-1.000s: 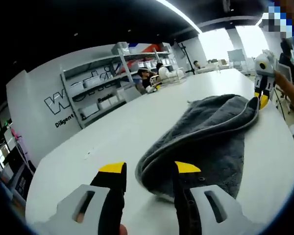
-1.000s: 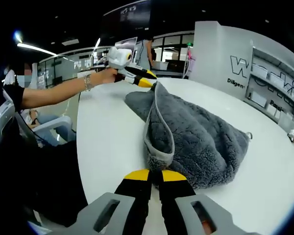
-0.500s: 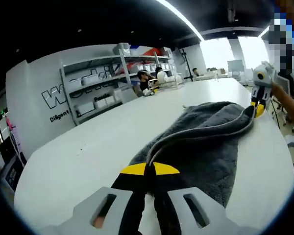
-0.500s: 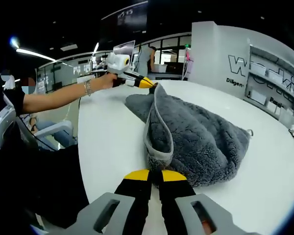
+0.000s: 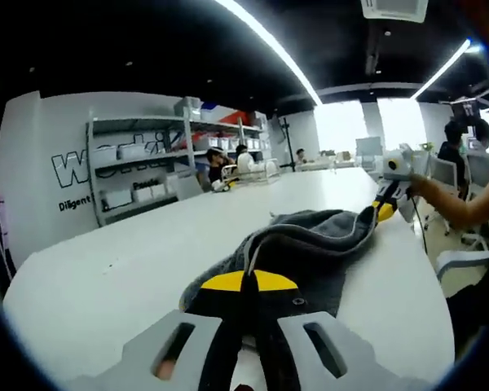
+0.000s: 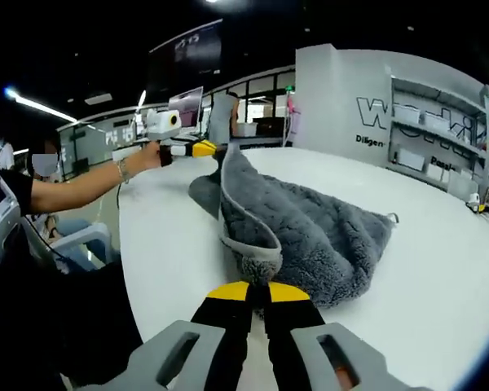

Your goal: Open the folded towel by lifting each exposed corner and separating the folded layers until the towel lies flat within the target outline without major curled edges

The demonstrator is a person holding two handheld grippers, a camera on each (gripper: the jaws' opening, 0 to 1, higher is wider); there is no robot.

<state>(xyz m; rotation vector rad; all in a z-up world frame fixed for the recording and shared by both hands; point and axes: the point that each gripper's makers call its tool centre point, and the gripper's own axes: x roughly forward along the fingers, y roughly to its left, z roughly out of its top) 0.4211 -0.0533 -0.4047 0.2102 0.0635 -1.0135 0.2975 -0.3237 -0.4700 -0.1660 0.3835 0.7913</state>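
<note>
Grey towel point(image 6: 310, 236) hangs off the bench point(image 6: 440, 277); left gripper point(image 5: 242, 281) and right gripper point(image 6: 258, 291) each pinch a corner, spreading it.

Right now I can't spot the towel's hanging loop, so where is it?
In the right gripper view the small loop sticks out at the grey towel's far right edge, resting on the white table, toward the shelving.

Grey slotted tongs point(image 6: 258, 291) with black, yellow-tipped jaws; wrist bracelet point(image 6: 123, 169).
</note>
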